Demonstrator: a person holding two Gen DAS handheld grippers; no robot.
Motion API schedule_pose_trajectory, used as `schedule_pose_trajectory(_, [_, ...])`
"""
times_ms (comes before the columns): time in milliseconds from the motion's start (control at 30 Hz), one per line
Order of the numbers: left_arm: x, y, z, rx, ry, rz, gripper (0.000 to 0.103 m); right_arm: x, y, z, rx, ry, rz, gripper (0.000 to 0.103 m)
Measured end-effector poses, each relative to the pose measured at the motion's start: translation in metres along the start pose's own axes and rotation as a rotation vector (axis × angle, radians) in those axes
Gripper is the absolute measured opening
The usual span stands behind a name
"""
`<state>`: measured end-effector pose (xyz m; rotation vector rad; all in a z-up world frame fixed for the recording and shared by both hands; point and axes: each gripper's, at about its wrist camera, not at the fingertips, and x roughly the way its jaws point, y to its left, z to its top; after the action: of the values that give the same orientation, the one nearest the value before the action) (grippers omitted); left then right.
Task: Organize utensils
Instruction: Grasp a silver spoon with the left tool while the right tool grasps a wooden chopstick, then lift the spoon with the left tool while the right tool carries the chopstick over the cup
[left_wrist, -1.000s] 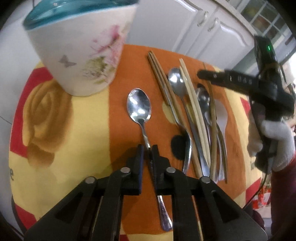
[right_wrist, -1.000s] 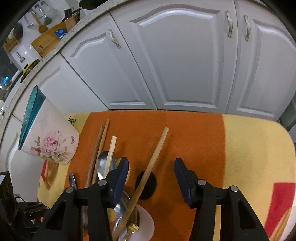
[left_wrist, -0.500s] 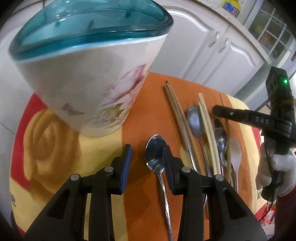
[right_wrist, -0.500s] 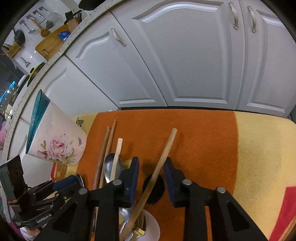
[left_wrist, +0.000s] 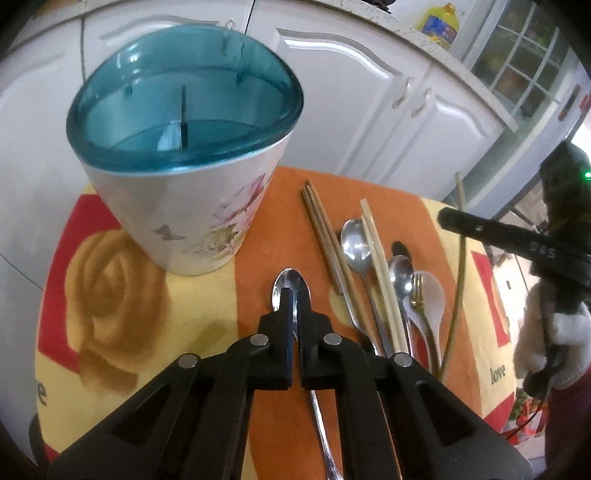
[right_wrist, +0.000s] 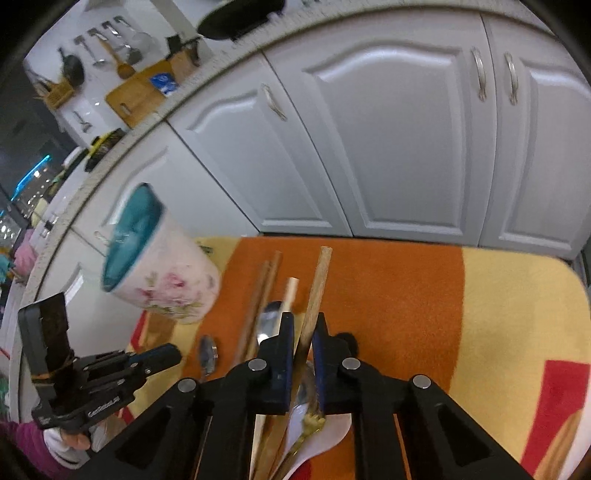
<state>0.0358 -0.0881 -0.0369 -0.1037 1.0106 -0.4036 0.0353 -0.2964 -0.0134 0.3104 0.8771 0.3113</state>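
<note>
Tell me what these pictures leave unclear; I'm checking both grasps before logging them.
- Left wrist view: the left claw covers the spoon neck, and the handle's end runs off the bottom edge.
- Right wrist view: the right claw hides the lower chopstick, so its near end is unseen.
- Right wrist view: the utensil holder is motion-blurred.
- Both views: the holder's contents cannot be made out.

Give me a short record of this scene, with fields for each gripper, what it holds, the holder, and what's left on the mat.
left gripper: shut on spoon, near its bowl
right gripper: shut on chopstick, far end pointing at the cabinets
holder: upright on the mat, teal inside, no utensils seen in it
loose on mat: chopstick pair, pale chopstick, two steel spoons, white spoon, gold fork
</note>
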Motion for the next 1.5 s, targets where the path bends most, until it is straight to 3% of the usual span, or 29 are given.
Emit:
schedule_pose_trajectory(167, [0.013,0.006,0.004,-0.033,0.039,0.005,0.003,-0.009,0.008,-0.005,-0.017,-0.005,-0.023,0.008])
schedule_pose_trajectory(200, [0.015,0.007,0.004,-0.032,0.045,0.003,0.010,-0.008,0.007,-0.006,-0.011,0.000,-0.021,0.008])
schedule_pose_trajectory(233, [0.020,0.007,0.006,-0.025,0.049,0.002,0.025,-0.006,0.005,-0.008,-0.004,0.006,-0.019,0.008])
schedule_pose_trajectory(300, [0.026,0.008,0.007,-0.019,0.063,-0.011,0.039,-0.003,0.003,-0.010,0.005,0.019,-0.013,0.008])
schedule_pose_trajectory(467, [0.043,0.009,0.008,-0.021,0.056,0.005,0.037,-0.001,-0.002,-0.013,0.020,0.029,-0.011,0.008])
schedule_pose_trajectory(567, [0.048,0.003,0.010,0.006,0.061,0.003,0.017,-0.001,-0.003,-0.013,0.022,0.030,-0.008,0.009])
schedule_pose_trajectory(600, [0.049,0.001,0.009,0.011,0.066,0.004,0.004,-0.001,-0.003,-0.013,0.020,0.031,-0.010,0.009])
schedule_pose_trajectory(867, [0.015,0.003,0.001,0.002,0.041,0.005,0.003,-0.015,0.009,-0.014,-0.007,-0.003,-0.011,0.008])
schedule_pose_trajectory(1267, [-0.097,-0.008,0.020,0.046,-0.146,-0.050,0.003,-0.061,0.064,-0.005,-0.153,-0.096,0.009,0.003])
schedule_pose_trajectory(1367, [-0.110,-0.004,0.021,0.051,-0.166,-0.038,0.003,-0.056,0.066,-0.004,-0.165,-0.086,-0.019,0.003])
schedule_pose_trajectory(1500, [-0.115,0.005,0.017,0.031,-0.167,-0.037,0.003,-0.020,0.047,-0.001,-0.100,0.015,-0.058,0.008])
